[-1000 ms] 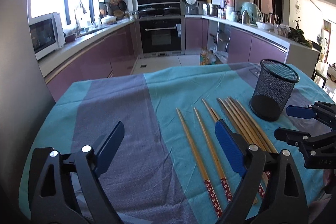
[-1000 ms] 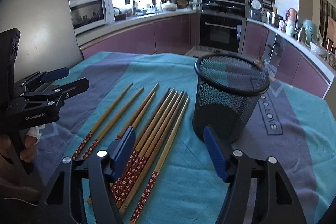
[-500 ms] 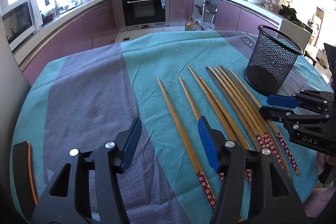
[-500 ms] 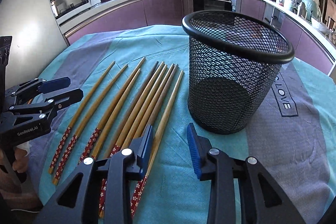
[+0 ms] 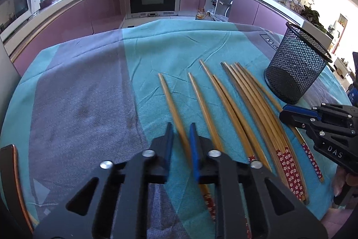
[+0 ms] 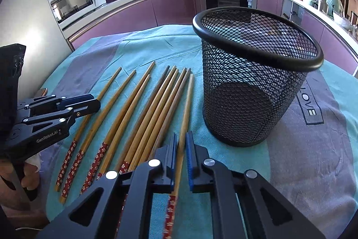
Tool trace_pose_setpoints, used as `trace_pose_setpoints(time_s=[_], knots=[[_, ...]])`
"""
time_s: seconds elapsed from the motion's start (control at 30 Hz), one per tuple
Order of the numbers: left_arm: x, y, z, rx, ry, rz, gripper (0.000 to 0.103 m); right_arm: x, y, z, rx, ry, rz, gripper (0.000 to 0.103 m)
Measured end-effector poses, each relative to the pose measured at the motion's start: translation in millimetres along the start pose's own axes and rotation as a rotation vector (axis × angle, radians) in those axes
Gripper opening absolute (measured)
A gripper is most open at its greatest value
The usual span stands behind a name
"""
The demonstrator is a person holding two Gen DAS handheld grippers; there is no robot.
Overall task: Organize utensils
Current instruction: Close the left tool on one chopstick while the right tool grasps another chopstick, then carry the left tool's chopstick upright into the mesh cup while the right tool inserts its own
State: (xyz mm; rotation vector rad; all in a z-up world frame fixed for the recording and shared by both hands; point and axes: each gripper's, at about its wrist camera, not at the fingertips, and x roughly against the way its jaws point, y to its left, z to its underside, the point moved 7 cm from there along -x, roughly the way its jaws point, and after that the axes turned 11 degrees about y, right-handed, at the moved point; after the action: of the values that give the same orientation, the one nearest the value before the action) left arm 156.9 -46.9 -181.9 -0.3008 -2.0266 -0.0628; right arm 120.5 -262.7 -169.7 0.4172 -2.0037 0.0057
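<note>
The worktop [image 5: 85, 104] wears a teal and grey cloth [image 6: 313, 160]. On it lie about 9 chopsticks [image 6: 143, 113], tips toward 12 o'clock; at 2 o'clock stands a black mesh cup [image 6: 250, 91].

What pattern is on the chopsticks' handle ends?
Red with small white flowers on the chopsticks; the shafts are plain wood. Clearest in the right wrist view.

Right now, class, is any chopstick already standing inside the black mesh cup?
No: the mesh cup holds nothing, and every chopstick lies flat on the cloth.
</note>
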Motion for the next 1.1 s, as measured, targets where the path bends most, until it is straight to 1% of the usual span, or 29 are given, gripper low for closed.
trace_pose_setpoints(time_s=[0.17, 0.33, 0.57, 0.63, 0.7, 0.83, 0.9, 1.1], knots=[[5, -3, -1, 0.029, -0.008, 0.012, 0.008, 10, -2, 4, -0.007, -0.016, -0.052, 0.006], [29, -13, -7, 0.001, -0.048, 0.051, 0.007, 32, 1, 3, 0.012, -0.070, -0.112, 0.006], [86, -28, -21, -0.045, -0.149, 0.116, 0.007, 72, -1, -4, 0.012, -0.173, -0.188, 0.006], [104, -28, -23, -0.049, -0.183, 0.121, 0.007, 84, -3, -7, 0.015, -0.204, -0.201, 0.006], [121, -27, -22, -0.053, -0.205, 0.147, 0.007, 94, -2, -9, 0.017, -0.231, -0.214, 0.006], [153, -32, -30, -0.062, -0.264, 0.180, 0.007, 115, -3, -20, 0.021, -0.288, -0.235, 0.006], [170, -35, -38, -0.060, -0.296, 0.201, 0.007, 126, -6, -27, 0.022, -0.315, -0.250, 0.006], [215, -57, -71, -0.067, -0.395, 0.260, 0.007, 163, -24, -51, 0.035, -0.411, -0.248, 0.006]])
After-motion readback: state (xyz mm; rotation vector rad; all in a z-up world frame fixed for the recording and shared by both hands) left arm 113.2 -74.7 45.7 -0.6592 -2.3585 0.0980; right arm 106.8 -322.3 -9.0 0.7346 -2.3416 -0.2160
